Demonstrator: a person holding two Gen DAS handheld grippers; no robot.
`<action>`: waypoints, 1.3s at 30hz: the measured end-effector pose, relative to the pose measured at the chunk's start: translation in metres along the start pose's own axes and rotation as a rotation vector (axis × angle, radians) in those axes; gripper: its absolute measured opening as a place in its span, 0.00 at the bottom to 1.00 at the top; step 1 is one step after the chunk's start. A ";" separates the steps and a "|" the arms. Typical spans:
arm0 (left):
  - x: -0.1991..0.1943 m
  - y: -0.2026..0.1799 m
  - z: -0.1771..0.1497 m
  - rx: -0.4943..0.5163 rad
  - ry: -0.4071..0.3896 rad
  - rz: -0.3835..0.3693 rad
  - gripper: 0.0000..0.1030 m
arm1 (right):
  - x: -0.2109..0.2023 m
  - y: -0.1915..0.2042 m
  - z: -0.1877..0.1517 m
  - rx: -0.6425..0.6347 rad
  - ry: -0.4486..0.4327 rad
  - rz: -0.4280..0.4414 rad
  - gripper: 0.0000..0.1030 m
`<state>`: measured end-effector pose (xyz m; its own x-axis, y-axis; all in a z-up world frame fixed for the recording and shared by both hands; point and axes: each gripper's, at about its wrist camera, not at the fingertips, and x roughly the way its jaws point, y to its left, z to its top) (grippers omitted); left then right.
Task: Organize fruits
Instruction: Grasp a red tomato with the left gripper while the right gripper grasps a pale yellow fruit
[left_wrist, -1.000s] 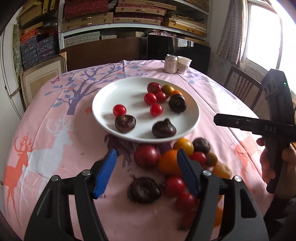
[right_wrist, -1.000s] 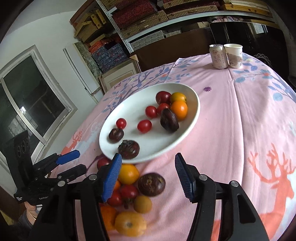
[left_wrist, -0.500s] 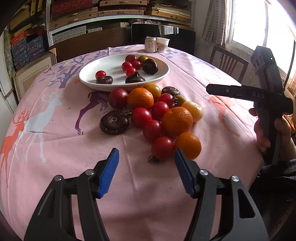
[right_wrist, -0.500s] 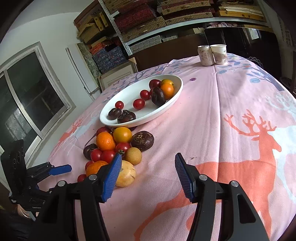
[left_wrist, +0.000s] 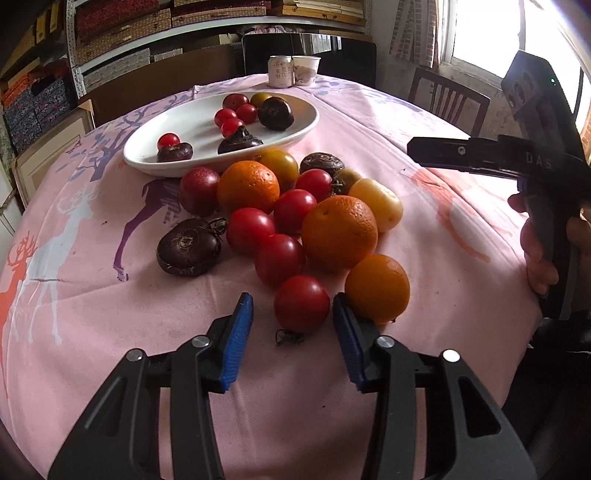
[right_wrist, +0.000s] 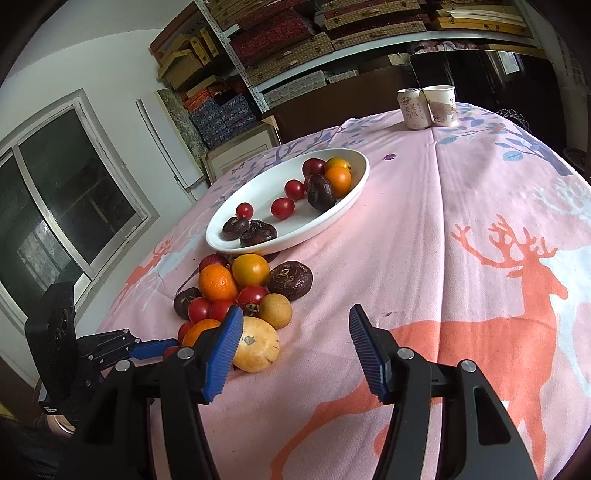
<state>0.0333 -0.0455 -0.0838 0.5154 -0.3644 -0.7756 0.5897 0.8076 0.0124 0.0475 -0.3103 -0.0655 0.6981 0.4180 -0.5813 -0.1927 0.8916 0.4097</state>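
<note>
Since a second ago you're pulling both cameras back off the white plate, so the loose pile is now filling the near view. Going left to right: your left gripper is dropping toward the nearest red tomato, and its jaws have just been narrowing, but they're not touching it yet; there's a gap on both sides, so it's still open, holding nothing. The small orange is sitting just beside the right blue pad, almost touching, and that's the risk I'm seeing: if you're closing at this angle, the pad could be nudging the orange and rolling it off toward the table edge, or pinching the tomato off-centre so it's squirting out. Your right gripper is hovering half open over bare pink tablecloth, empty, with the yellow fruit beside its left finger. Counting: on the cloth I'm getting six red tomatoes, three oranges, two dark brown fruits, and a few yellowish ones; on the plate, about eight pieces. One can and one paper cup are standing at the back.
</note>
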 end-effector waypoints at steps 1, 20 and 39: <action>0.000 0.001 0.000 -0.003 -0.004 -0.013 0.26 | 0.000 0.000 0.000 0.000 0.000 0.001 0.58; -0.020 0.042 -0.013 -0.236 -0.102 -0.033 0.26 | 0.042 0.048 -0.014 -0.239 0.228 -0.051 0.53; -0.033 0.048 0.003 -0.232 -0.160 -0.014 0.26 | 0.016 0.036 0.003 -0.138 0.089 0.013 0.41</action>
<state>0.0463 0.0040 -0.0559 0.6106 -0.4300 -0.6650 0.4491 0.8797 -0.1565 0.0543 -0.2718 -0.0578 0.6320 0.4379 -0.6394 -0.2989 0.8989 0.3203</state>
